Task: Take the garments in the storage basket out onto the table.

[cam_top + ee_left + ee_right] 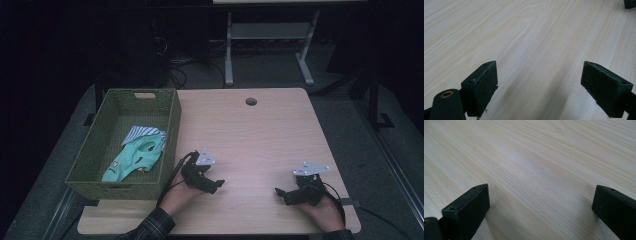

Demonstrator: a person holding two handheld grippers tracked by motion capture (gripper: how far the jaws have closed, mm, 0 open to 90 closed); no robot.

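1. My left gripper point(216, 184) rests on the tabletop point(260, 135) near the front edge, left of centre, just beside the right wall of the basket point(172, 117).
2. Its jaws stand wide apart with bare wood between them; the left gripper view point(539, 82) confirms that nothing is held.
3. My right gripper point(281, 193) rests near the front right corner of the tabletop, well apart from the left one, its jaws pointing toward it.
4. Its jaws are likewise spread wide and empty, as the right gripper view point(541, 207) shows.
5. The woven green basket sits at the left edge of the tabletop, reaching from the rear left corner almost to the front edge.
6. Inside the basket lies a mint-green garment point(131, 161), crumpled toward the front half.
7. A striped blue-and-white cloth point(142, 133) lies touching the garment on its rear side.
8. A round cable hole point(251, 101) sits near the rear edge of the tabletop, about mid-width.
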